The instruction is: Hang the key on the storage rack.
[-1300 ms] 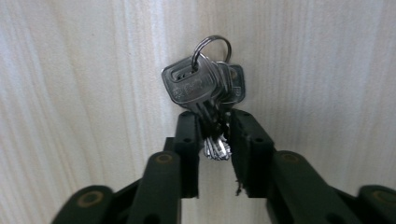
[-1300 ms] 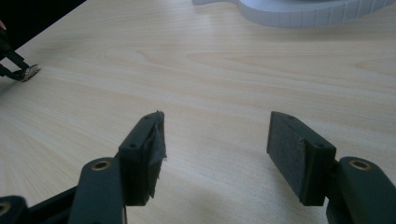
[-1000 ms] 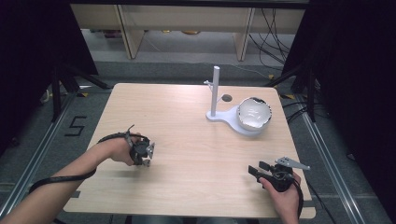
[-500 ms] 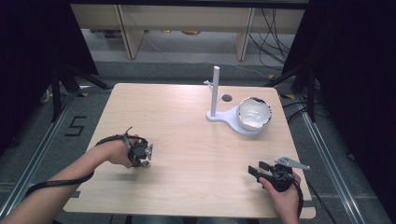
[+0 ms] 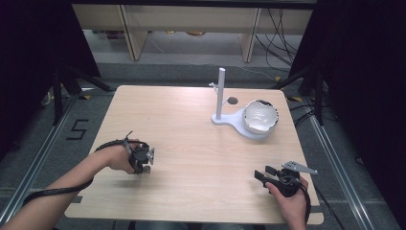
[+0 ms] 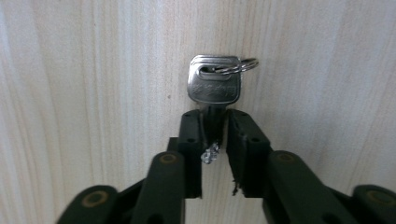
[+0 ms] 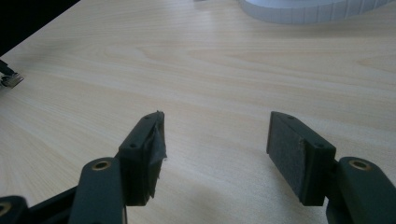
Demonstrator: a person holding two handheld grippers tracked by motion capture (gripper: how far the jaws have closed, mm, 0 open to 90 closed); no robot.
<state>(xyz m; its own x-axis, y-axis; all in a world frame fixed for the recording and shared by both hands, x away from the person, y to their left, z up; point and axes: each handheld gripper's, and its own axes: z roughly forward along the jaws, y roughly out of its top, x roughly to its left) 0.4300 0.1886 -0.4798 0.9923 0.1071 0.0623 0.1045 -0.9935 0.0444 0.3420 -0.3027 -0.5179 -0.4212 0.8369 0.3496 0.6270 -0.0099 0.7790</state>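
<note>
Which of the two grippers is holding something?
The left gripper: its fingers are shut on a silver key, whose head and ring stick out past them. The right gripper is open, with bare table between its fingers.

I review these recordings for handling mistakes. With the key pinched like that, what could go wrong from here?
1. The left gripper pinches the key by its narrow blade alone, with the head and split ring sticking out past the tips; it could twist or slip free.
2. The white stand and bowl sit far across the table, so a long carry might shake the key loose.
</note>
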